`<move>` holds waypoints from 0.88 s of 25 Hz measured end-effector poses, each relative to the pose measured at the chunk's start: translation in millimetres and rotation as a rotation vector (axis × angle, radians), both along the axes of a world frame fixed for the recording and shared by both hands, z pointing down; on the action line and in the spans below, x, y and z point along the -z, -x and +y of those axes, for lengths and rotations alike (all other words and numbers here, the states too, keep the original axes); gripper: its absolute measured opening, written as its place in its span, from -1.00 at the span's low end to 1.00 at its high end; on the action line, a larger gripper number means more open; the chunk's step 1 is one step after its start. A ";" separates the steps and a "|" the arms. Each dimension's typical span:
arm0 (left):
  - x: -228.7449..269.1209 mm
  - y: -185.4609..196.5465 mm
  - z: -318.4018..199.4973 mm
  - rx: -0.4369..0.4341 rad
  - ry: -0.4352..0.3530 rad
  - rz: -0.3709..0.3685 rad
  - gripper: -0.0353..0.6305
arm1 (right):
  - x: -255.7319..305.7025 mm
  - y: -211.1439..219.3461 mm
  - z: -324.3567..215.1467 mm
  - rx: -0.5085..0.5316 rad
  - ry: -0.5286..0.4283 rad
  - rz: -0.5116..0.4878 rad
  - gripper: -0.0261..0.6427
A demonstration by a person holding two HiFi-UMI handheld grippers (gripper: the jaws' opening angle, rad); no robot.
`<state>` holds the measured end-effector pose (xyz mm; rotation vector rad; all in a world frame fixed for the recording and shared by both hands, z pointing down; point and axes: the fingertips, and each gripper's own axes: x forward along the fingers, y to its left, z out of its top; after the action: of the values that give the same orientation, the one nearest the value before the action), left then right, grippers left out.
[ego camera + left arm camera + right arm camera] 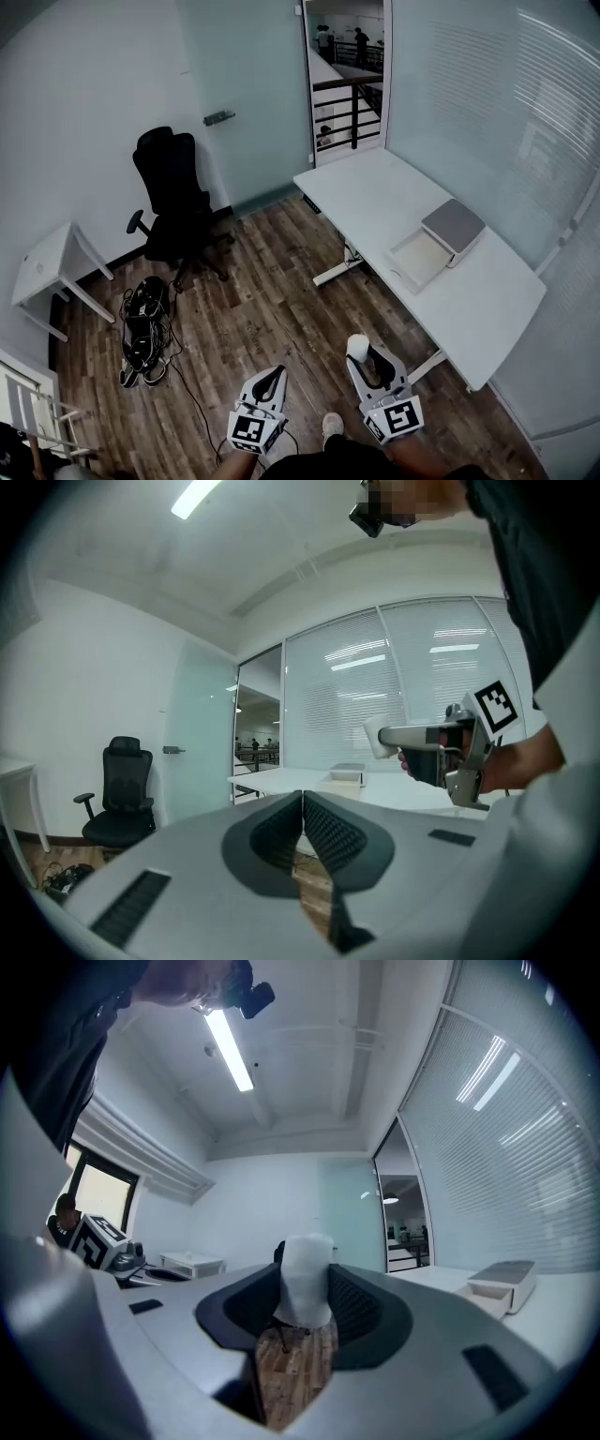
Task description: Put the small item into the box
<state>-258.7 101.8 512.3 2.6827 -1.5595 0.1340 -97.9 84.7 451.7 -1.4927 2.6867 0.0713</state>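
My right gripper (360,349) is shut on a small white item (306,1279), which stands up between its dark pads; the same white item (357,347) shows at the gripper's tip in the head view. It hangs over the wooden floor, short of the white desk (375,202). On that desk lies the open box (420,258), its grey lid (453,225) lying against its far side. My left gripper (269,385) hangs beside the right one, jaws shut with nothing between them. From the left gripper view the right gripper (389,736) shows holding the white item.
A black office chair (174,202) stands by the back wall. A small white side table (47,267) sits at the left, with a pile of cables and gear (145,328) on the floor near it. A glass wall with blinds (506,103) runs behind the desk.
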 end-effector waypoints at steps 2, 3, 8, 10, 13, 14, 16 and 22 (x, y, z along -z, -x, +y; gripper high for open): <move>0.4 -7.3 -19.0 -0.001 0.000 -0.005 -0.86 | -1.6 -7.4 -17.1 0.000 0.004 0.002 -0.42; 0.3 -11.3 -28.2 -0.001 0.000 -0.007 -0.86 | -2.6 -11.0 -25.4 0.001 0.005 0.004 -0.42; -0.1 -28.6 -70.4 -0.005 0.002 -0.009 -0.86 | -6.4 -23.3 -67.2 0.007 0.012 0.002 -0.42; 0.2 -36.3 -82.0 -0.007 0.002 -0.010 -0.86 | -6.3 -28.8 -80.2 0.012 0.014 0.001 -0.42; -0.5 -44.2 -96.0 -0.005 -0.006 -0.015 -0.86 | -7.8 -36.7 -93.8 0.017 0.009 -0.002 -0.42; 1.0 -45.6 -101.5 -0.002 -0.010 -0.016 -0.86 | -7.1 -38.2 -98.5 0.019 0.007 -0.002 -0.42; 6.5 -49.7 -111.1 0.004 -0.013 -0.009 -0.86 | -4.1 -41.7 -106.7 0.021 0.007 0.008 -0.42; 6.5 -52.9 -141.9 0.026 0.012 0.033 -0.86 | 4.0 -57.3 -130.9 -0.017 0.007 0.027 -0.42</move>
<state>-205.7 -40.1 505.8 2.6402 -1.5786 0.0985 -40.6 -46.2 447.7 -1.5270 2.6981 0.0834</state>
